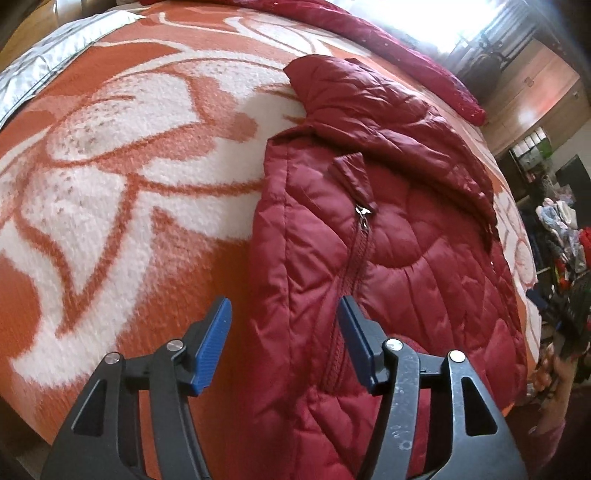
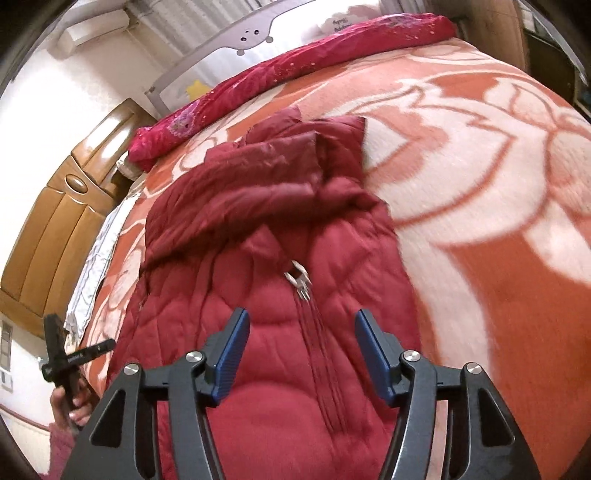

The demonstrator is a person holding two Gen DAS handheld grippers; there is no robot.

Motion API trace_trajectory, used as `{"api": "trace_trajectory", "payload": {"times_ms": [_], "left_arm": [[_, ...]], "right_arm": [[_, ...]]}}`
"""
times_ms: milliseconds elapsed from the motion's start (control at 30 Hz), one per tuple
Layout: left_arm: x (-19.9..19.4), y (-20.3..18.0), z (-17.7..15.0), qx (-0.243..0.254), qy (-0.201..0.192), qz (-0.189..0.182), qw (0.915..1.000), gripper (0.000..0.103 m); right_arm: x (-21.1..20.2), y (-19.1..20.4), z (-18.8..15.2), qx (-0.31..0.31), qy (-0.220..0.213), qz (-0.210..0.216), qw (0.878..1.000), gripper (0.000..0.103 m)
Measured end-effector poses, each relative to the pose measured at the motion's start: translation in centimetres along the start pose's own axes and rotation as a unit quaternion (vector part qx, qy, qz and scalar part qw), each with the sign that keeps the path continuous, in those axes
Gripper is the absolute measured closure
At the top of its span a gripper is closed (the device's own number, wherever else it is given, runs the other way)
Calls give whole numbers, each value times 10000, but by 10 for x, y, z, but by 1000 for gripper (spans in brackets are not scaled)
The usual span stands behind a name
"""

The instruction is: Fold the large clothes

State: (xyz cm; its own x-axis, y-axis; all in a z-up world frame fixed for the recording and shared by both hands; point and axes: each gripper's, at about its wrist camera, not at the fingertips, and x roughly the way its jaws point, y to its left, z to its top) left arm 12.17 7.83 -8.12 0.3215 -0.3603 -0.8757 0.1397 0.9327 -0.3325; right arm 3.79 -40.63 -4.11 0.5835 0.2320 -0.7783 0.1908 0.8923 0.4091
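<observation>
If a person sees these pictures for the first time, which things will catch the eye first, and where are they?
First comes the dark red quilted jacket, lying zipped on the bed, its silver zipper pull near the collar. Under it spreads the orange and white flowered blanket, with a pink-red cover along the far edge. In front, the left tool and the right tool are both open and hold nothing.

bright daylight, window glare [image 1: 461, 22] top right; fisheye edges warped, slight blur.

No legible text, labels or numbers anywhere
</observation>
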Motion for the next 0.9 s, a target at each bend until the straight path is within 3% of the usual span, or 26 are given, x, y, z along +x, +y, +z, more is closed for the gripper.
{"api": "trace_trajectory", "payload": {"times_ms": [67,400,667,767,900], "left_arm": [[-2,-1,-5,53,35,-45,10000,44],[-7,2,-27,181,168,-223,9994,42],[-5,6,-38,101,300,-491,9983,41],[-4,6,-43,149,357,-574,9976,32],[-1,6,-52,225,462,-627,9967,32]], "right_arm": [[-9,-10,-13,94,-1,-15,10000,30],[-21,-51,-56,538,225,-35,9983,30],[-12,-58,-77,683,544,293,9957,30],[-11,-58,-84,748,600,416,9945,30],[-11,-62,-93,830,684,548,9927,30]]}}
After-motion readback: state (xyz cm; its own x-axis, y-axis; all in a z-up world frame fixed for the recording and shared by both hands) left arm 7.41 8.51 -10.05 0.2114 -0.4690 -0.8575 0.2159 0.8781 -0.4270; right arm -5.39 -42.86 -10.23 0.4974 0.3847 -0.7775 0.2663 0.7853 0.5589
